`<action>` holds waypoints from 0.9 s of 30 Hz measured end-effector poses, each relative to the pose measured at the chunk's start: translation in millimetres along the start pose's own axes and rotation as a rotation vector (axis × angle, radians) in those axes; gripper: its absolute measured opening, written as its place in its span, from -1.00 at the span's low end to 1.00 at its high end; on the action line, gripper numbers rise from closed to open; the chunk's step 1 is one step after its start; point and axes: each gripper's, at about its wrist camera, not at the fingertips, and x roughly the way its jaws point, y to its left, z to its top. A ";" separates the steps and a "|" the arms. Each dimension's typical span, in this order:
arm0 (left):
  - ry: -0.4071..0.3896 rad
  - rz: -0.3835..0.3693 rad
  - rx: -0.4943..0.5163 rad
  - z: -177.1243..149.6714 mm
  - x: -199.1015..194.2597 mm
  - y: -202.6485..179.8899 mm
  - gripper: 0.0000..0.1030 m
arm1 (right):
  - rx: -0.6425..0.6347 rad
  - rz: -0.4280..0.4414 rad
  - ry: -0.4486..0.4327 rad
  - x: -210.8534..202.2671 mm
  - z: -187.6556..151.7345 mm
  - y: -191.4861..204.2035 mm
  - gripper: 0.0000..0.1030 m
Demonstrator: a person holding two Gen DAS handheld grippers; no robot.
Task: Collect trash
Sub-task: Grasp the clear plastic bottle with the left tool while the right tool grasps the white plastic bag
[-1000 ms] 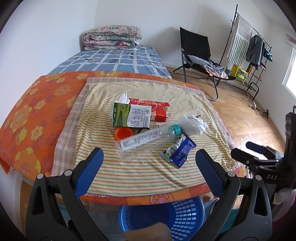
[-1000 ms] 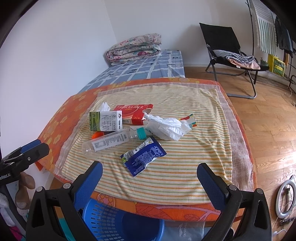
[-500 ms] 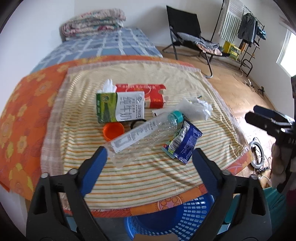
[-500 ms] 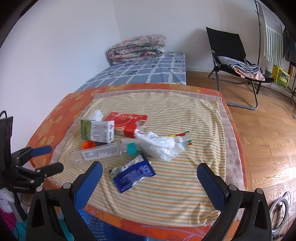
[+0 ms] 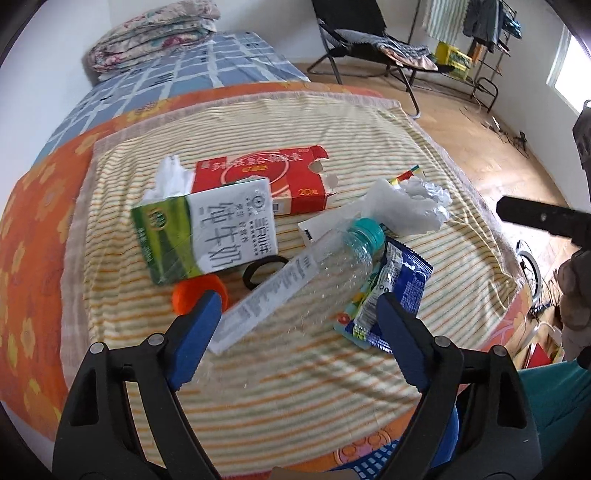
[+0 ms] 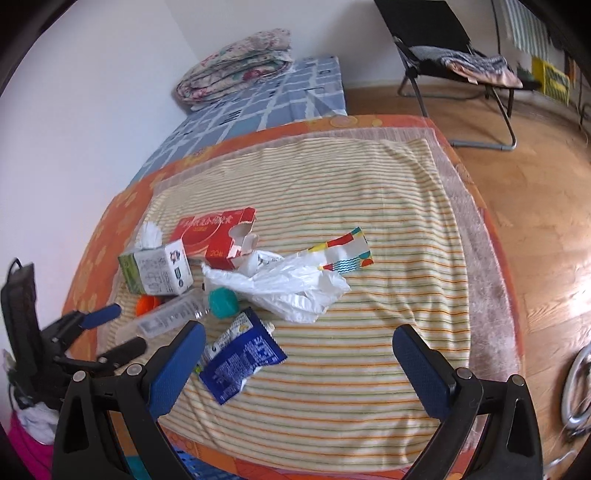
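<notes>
Trash lies on the striped cloth [image 5: 258,369]: a clear bottle [image 5: 295,284] with a teal cap, a green-and-white milk carton [image 5: 210,236], a red box [image 5: 266,177], an orange cap [image 5: 192,295], a black hair band [image 5: 264,267], a blue wrapper [image 5: 391,295] and a white plastic bag [image 5: 410,206]. My left gripper [image 5: 297,314] hangs open over the bottle's lower half, its pads apart from it. My right gripper [image 6: 299,350] is open above the cloth, with the blue wrapper [image 6: 240,358] by its left finger and the white bag [image 6: 291,284] beyond. The left gripper [image 6: 114,330] shows beside the bottle [image 6: 173,317].
A blue basket [image 5: 376,465] sits below the table's near edge. Behind the table is a bed with a folded quilt [image 5: 155,33]. A folding chair [image 6: 454,48], a clothes rack [image 5: 487,22] and a ring light [image 6: 576,391] stand on the wooden floor to the right.
Both grippers have come forward and down over the table, so the trash looks larger. The left gripper's fingers stand a little closer together. The right view has swung towards the wrapper and bag.
</notes>
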 end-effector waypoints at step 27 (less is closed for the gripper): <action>0.111 0.024 0.123 -2.1 58.9 -15.1 0.35 | 0.402 0.145 0.181 100.3 13.0 -38.9 0.74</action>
